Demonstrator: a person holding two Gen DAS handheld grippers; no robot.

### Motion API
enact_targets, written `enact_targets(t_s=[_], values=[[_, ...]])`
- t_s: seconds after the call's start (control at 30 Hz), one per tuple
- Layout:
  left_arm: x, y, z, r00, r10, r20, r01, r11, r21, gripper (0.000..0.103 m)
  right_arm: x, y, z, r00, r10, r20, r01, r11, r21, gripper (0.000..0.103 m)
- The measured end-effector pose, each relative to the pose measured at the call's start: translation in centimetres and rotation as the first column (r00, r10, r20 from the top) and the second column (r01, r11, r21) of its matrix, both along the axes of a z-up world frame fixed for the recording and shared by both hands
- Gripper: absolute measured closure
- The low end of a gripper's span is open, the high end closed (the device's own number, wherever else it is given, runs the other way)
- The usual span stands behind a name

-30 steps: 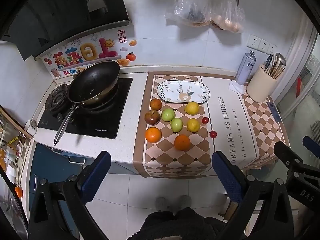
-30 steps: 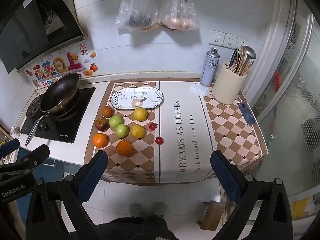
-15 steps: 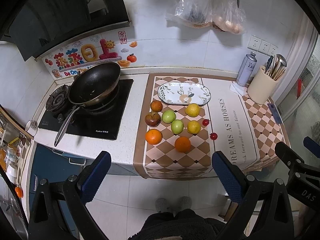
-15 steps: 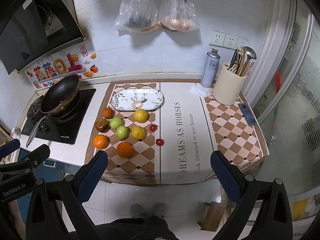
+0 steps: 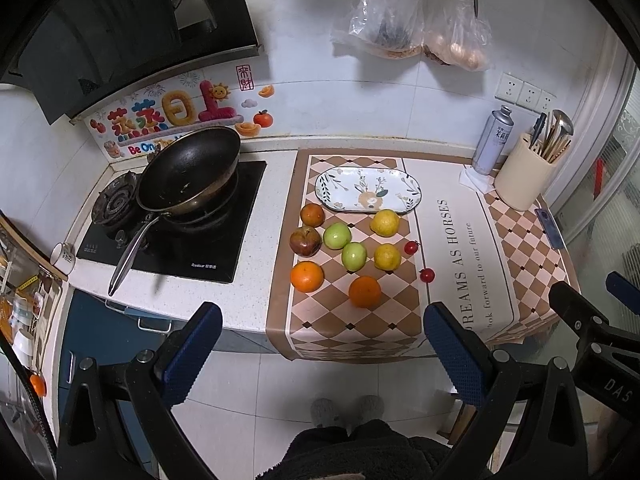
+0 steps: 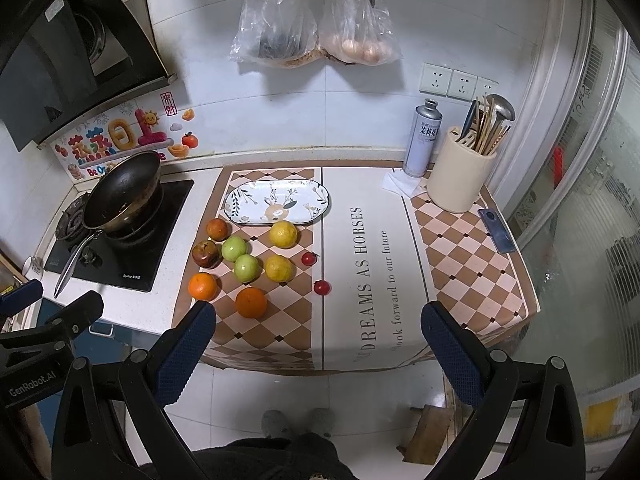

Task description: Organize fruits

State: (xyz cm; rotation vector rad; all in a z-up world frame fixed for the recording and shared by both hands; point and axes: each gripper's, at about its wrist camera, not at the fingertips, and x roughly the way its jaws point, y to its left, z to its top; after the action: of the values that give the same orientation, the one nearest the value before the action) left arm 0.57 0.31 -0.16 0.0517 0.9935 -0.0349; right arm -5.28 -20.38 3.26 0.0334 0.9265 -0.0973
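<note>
Several fruits lie loose on the checkered mat (image 5: 320, 320) in front of an empty oval patterned plate (image 5: 368, 189) (image 6: 276, 201): two oranges (image 5: 364, 291) (image 6: 250, 302), two green apples (image 5: 353, 255) (image 6: 246, 267), two yellow citrus (image 5: 385, 222) (image 6: 283, 234), a dark red apple (image 5: 305, 241) (image 6: 206, 254), a brownish-orange fruit (image 5: 312, 214) and two small red tomatoes (image 5: 426, 275) (image 6: 321, 287). My left gripper (image 5: 320, 352) and right gripper (image 6: 316, 348) both hang open over the floor, short of the counter edge, holding nothing.
A black wok (image 5: 188, 171) sits on the stove at the left. At the back right stand a spray can (image 6: 424, 138), a cream utensil holder (image 6: 460, 176) and a phone (image 6: 496, 230). Plastic bags (image 6: 312, 20) hang on the wall. The person's slippers (image 6: 296, 422) show on the tiled floor.
Both views have drifted slightly; the counter sits a little lower in frame. The fruits have not moved and both grippers stay open.
</note>
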Motion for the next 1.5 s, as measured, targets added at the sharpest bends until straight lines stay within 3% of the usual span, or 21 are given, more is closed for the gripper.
enact_targets(t_s=[1.5], values=[[0.6,-0.4,0.4,1.0,0.0,0.008,0.0,1.0,-0.004,0.0,0.8,1.3,-0.1,1.0,-0.018,0.007,0.018,0.999,0.033,0.0]])
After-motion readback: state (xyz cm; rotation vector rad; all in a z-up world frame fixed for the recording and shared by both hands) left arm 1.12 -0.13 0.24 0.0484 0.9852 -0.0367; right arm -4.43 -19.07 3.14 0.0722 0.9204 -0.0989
